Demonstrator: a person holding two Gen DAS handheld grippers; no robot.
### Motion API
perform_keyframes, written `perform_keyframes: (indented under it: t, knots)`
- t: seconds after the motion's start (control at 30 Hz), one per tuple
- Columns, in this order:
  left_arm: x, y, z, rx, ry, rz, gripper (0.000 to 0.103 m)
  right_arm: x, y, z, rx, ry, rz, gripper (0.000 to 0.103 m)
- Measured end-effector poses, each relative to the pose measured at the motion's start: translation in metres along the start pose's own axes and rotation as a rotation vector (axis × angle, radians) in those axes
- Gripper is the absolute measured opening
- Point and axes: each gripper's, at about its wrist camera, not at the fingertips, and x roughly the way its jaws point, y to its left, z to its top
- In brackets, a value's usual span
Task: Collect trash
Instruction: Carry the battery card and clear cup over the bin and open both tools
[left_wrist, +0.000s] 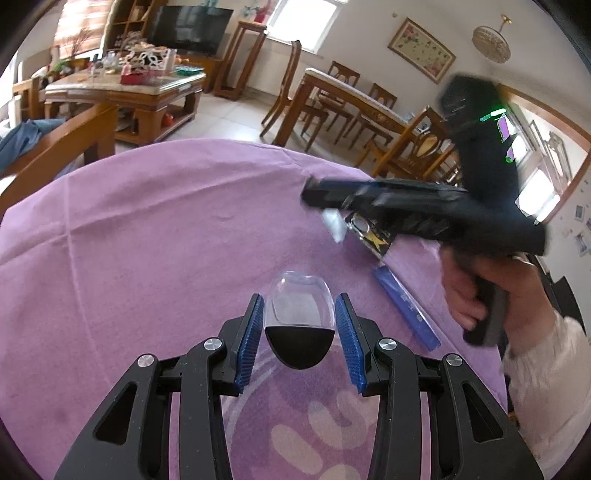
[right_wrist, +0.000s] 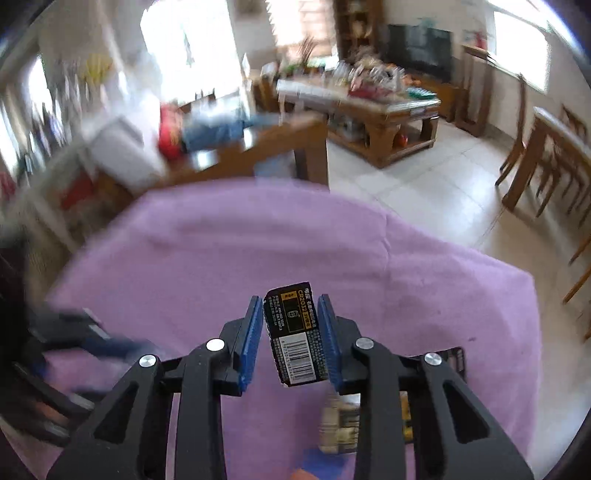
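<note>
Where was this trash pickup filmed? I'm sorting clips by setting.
Most likely a home's living and dining room: a television, a cluttered wooden coffee table, and a dining table with chairs.

The left wrist view looks steeply down, close over the purple tablecloth (left_wrist: 147, 229), facing the far dining chairs (left_wrist: 343, 92). The right wrist view does likewise, facing the coffee table (right_wrist: 388, 107). Both share the cloth, that coffee table and the television (left_wrist: 188, 29).

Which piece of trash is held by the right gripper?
The black battery card, between the right gripper's blue pads. The clear plastic shell sits in the left gripper; the blue wrapper lies on the cloth.
</note>
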Motion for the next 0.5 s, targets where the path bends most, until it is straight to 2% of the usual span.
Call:
perform_keyframes:
  t: [0.13,0.23,0.4,0.5]
  knots:
    - [-0.006,-0.002,0.001,0.01,-0.035,-0.028,0.04,-0.054,0.008,0.001,0.172,-0.182,0.093,0.03]
    - [-0.014,-0.014,0.001,0.056,-0.086,-0.061,0.04,-0.096,0.019,-0.01,0.225,-0.276,0.096,0.03]
    - [-0.018,-0.03,0.002,0.132,-0.131,-0.101,0.04,-0.159,0.039,-0.056,0.282,-0.37,0.0,0.03]
    - [-0.019,-0.043,0.001,0.162,-0.157,-0.171,0.04,-0.187,0.041,-0.089,0.316,-0.415,-0.022,0.03]
